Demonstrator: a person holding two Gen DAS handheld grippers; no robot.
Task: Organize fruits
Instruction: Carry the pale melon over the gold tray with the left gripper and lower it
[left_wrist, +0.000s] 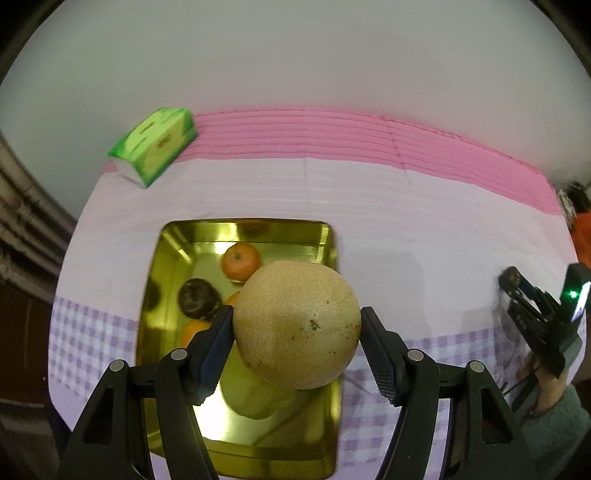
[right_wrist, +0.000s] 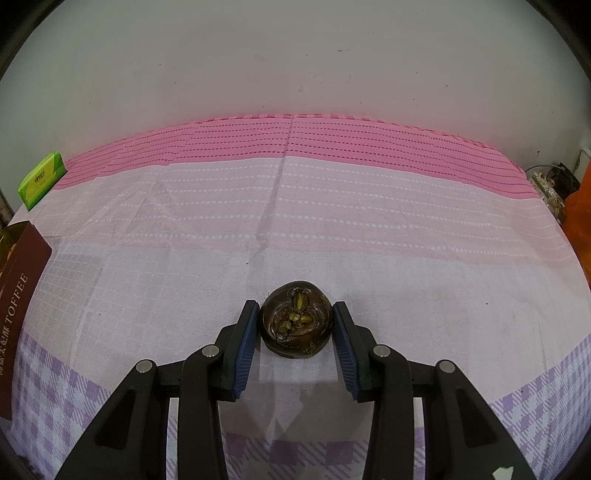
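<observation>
In the left wrist view my left gripper (left_wrist: 297, 325) is shut on a large tan pear (left_wrist: 297, 325) and holds it above a gold tray (left_wrist: 155, 280). In the tray lie an orange (left_wrist: 240, 261), a dark mangosteen (left_wrist: 197, 298) and parts of more orange fruit (left_wrist: 194, 330), partly hidden by the pear. In the right wrist view my right gripper (right_wrist: 295, 325) is open, its pads on either side of a dark mangosteen (right_wrist: 295, 319) that rests on the cloth with small gaps at both sides. The right gripper also shows in the left wrist view (left_wrist: 517, 291), far right.
A green tissue pack (left_wrist: 155, 146) lies at the back left of the table; it also shows in the right wrist view (right_wrist: 40, 179). A dark red toffee box (right_wrist: 18, 295) stands at the left edge. The pink and lilac tablecloth (right_wrist: 295, 206) covers the table before a white wall.
</observation>
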